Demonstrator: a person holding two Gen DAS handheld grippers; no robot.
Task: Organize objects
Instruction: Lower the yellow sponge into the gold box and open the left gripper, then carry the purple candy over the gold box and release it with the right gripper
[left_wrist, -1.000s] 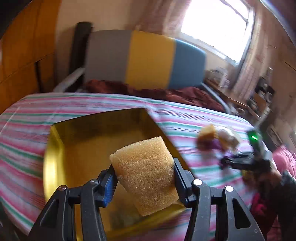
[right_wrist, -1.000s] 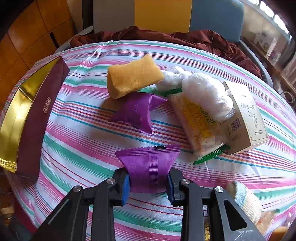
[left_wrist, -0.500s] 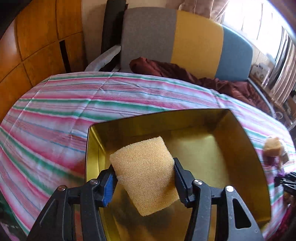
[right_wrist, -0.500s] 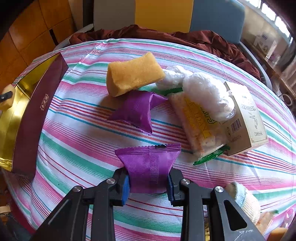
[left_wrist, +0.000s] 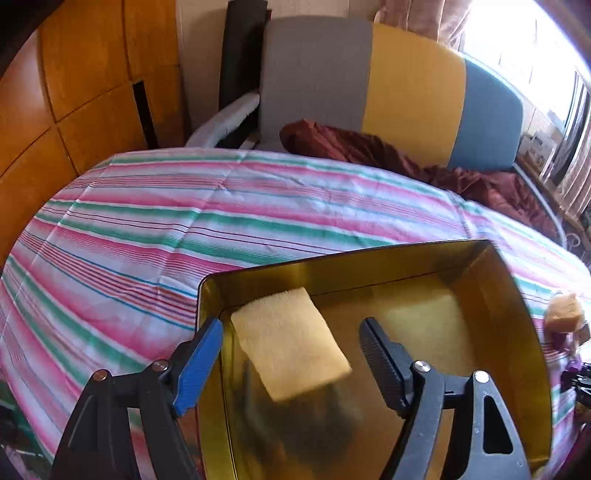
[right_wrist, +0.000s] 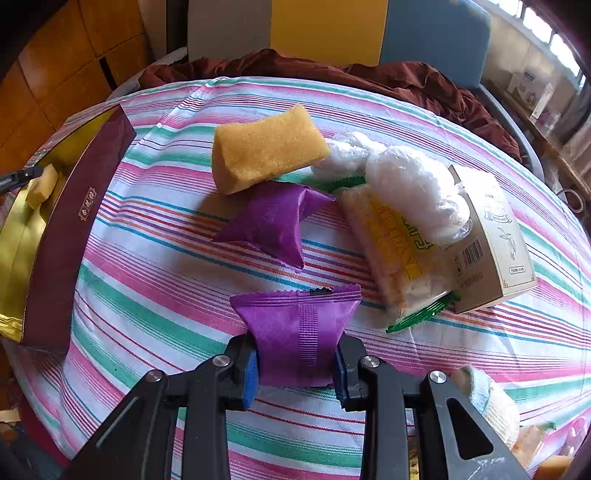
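Observation:
My left gripper is open over the gold-lined box. A yellow sponge hangs between its spread fingers, touching neither, blurred, above the box floor. My right gripper is shut on a purple snack packet just above the striped tablecloth. In the right wrist view the box sits at the left table edge, with the dropped sponge and the left gripper tip over it. A second sponge and a second purple packet lie further ahead.
A clear biscuit pack, a crumpled white plastic bag and a beige carton lie right of the packets. A gloved hand is at lower right. A grey, yellow and blue chair with brown cloth stands behind the table.
My left gripper has opened and let go of the sponge, which drops toward the box. The left view has shifted further over the box. My right gripper holds still with its packet.

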